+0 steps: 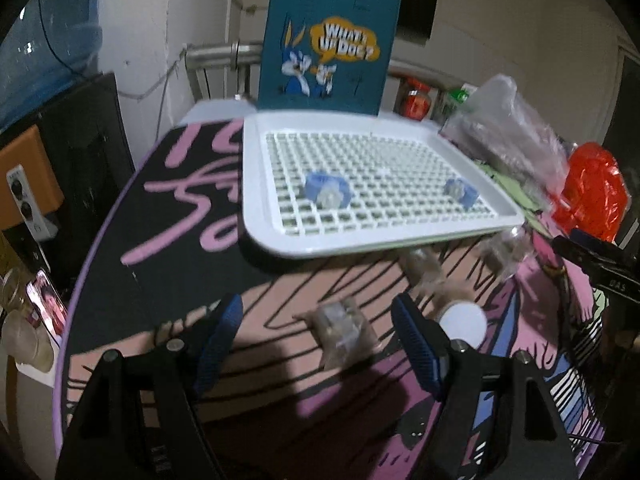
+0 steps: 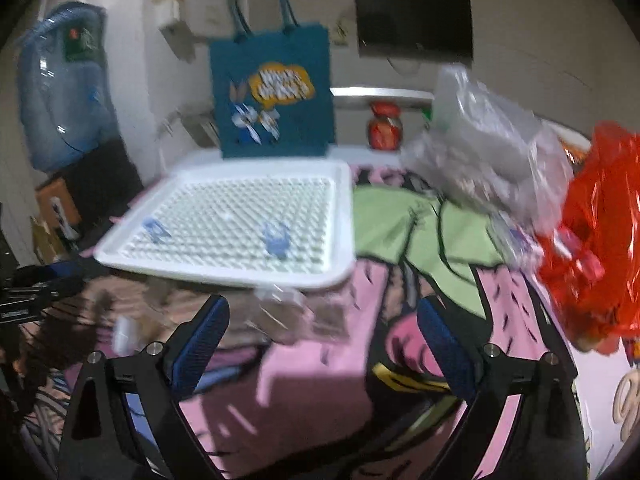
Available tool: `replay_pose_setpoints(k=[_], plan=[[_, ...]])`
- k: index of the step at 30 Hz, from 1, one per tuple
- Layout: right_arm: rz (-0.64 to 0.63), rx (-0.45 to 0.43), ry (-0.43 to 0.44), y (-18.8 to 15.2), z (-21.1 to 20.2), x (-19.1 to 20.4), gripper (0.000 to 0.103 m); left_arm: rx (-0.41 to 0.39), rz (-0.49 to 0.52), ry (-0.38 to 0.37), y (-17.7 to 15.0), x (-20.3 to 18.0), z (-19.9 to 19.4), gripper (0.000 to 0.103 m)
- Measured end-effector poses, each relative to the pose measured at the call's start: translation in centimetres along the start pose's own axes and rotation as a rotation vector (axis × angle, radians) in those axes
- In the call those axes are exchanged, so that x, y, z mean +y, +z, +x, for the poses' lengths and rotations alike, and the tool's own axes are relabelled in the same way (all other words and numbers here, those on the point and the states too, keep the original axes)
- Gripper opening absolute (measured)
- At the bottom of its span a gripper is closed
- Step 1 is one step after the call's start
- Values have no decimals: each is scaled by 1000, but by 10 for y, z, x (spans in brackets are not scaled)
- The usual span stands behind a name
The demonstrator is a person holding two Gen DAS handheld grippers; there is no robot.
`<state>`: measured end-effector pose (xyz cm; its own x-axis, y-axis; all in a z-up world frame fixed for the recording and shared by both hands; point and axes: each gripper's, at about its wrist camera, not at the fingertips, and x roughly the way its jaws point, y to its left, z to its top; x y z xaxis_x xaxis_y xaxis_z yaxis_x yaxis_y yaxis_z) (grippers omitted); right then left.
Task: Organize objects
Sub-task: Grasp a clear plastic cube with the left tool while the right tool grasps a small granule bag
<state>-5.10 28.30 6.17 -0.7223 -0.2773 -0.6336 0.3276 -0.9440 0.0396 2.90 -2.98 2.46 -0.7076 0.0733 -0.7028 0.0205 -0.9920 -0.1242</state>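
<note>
Desk under a printed cartoon mat in black, pink and green. White tray with a grid insert sits toward the far side of the desk, its near rim just beyond the small loose pieces. Teal tote bag with a cartoon rabbit and a yellow speech bubble stands upright behind the tray against the wall. Blue water jug at far left, off the desk. Crumpled clear plastic bag at the tray's right, with a red plastic bag beside it nearer the desk edge. Two blue pieces lie inside the tray on the grid, well apart: left blue piece, right blue piece. On the mat in front of the tray lie several clear-and-tan small pieces; motion blur hides their exact form. One, the clear piece, rests on the desk between the fingers of the left claw, which stands wide with neither blue pad touching it. A small white disc lies just outside that claw's right finger. More clear pieces sit near the tray's front rim. Right claw stands wide, nothing gripped; a blurred clear piece lies on the mat just ahead of it, nearer its left finger.
</note>
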Motion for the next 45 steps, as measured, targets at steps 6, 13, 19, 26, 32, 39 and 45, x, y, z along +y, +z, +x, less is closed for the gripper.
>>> replay_pose_setpoints(k=[6, 13, 19, 26, 32, 39, 45], plan=[[30, 102, -14, -6, 29, -11, 76, 40, -6, 15, -3, -2, 13, 77], [18, 166, 1, 1, 54, -8, 55, 82, -15, 7, -3, -1, 21, 65], [38, 194, 39, -2, 58, -9, 36, 81, -8, -20, -4, -2, 21, 31], [65, 99, 34, -6, 30, -8, 36, 52, 2, -69, -6, -5, 12, 28], [10, -72, 83, 3, -12, 18, 36, -74, 55, -84, 4, -19, -9, 28], [-88, -173, 205, 9, -27, 70, 36, -148, 110, -79, 8, -34, -12, 28], [-140, -113, 239, -6, -8, 86, 36, -178, 138, -83, 5, -39, -13, 28]])
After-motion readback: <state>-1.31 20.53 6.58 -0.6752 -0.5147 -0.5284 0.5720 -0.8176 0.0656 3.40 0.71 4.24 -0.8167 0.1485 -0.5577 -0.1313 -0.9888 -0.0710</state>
